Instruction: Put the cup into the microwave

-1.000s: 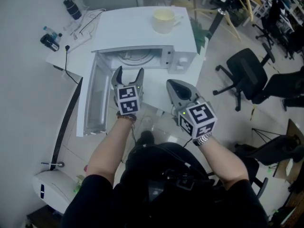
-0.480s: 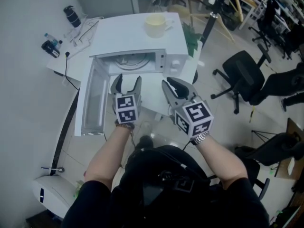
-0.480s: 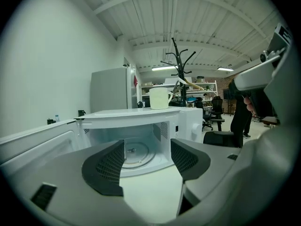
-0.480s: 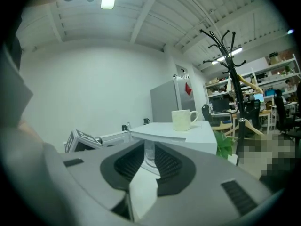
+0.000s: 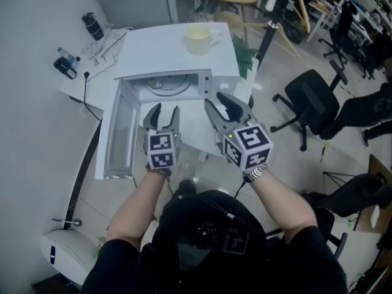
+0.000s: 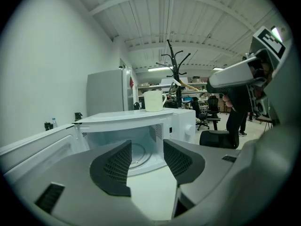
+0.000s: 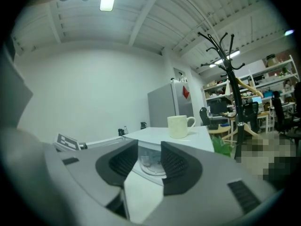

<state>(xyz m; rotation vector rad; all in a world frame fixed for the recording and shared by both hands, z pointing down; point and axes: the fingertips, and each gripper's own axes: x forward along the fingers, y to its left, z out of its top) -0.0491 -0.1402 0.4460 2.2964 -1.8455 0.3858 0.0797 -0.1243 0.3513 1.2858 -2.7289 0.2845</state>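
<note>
A cream cup (image 5: 198, 39) stands on top of the white microwave (image 5: 177, 51), near its back right. The microwave's door (image 5: 117, 133) hangs open to the left, showing the glass turntable (image 5: 164, 86). My left gripper (image 5: 165, 110) hovers in front of the open cavity; its jaws have just been closing and stand partly open with nothing between them. My right gripper (image 5: 217, 101) is beside it, in front of the control panel; its jaws have just been opening and are empty. The cup (image 6: 154, 100) shows above my left gripper (image 6: 146, 147). The cup (image 7: 179, 126) also shows above my right gripper (image 7: 149, 147).
A dark bottle (image 5: 93, 24) and cables lie on the table behind the microwave at the left. A black office chair (image 5: 315, 94) stands to the right, a coat rack (image 7: 225, 55) behind it. A grey fridge (image 6: 106, 93) is at the back. A white device (image 5: 64, 250) sits on the floor, lower left.
The right gripper's jaws have gone from shut to partly open. The left gripper's jaws have narrowed. Both grippers have moved slightly up and toward the microwave.
</note>
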